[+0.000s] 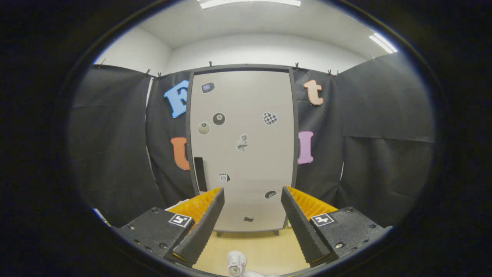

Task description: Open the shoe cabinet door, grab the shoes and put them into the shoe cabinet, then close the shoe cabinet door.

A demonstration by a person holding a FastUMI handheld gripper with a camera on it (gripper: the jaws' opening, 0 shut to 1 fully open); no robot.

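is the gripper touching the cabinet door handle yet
Apart. The gripper view shows the open gripper empty, well short of the shut door; the handle lies beyond the left finger.

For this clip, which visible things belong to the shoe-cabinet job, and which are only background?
Belongs to the job:
- shoe cabinet door, shut, beyond the fingers
- dark handle near the door's left edge
- white shoe on the floor, low between the fingers
- gripper, open, holding nothing

Just there:
- stickers on the door
- black cloth wall
- ceiling lights
- floor

Bright ceiling strip lights (249, 3), sharp focus, fisheye bending at edges.
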